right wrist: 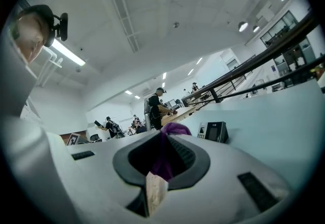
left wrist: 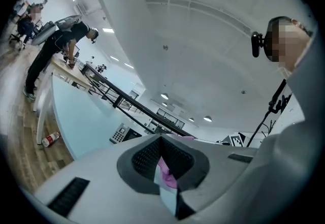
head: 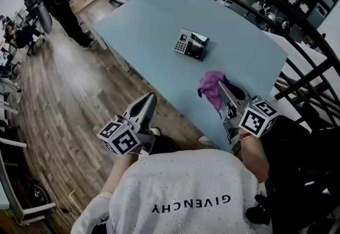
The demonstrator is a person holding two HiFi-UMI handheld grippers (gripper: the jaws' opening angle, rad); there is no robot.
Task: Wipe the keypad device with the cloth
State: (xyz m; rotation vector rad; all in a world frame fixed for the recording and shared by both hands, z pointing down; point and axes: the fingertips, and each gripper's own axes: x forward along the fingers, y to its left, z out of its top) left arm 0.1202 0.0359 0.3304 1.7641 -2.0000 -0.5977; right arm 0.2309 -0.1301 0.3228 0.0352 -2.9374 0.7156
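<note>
— Have we started wiping?
— Not yet, we think. Our right tool is clenched on the purple cloth, over the near edge of the bench.
— And the keypad device?
— It lies in the middle of the bench, at eleven o'clock from the cloth, well apart. Nothing touches it.
— Our left tool?
— Closed on nothing, at eight o'clock from the cloth, off the bench.
— What is left?
— We must carry the cloth over and rub. All the wiping is left.
</note>
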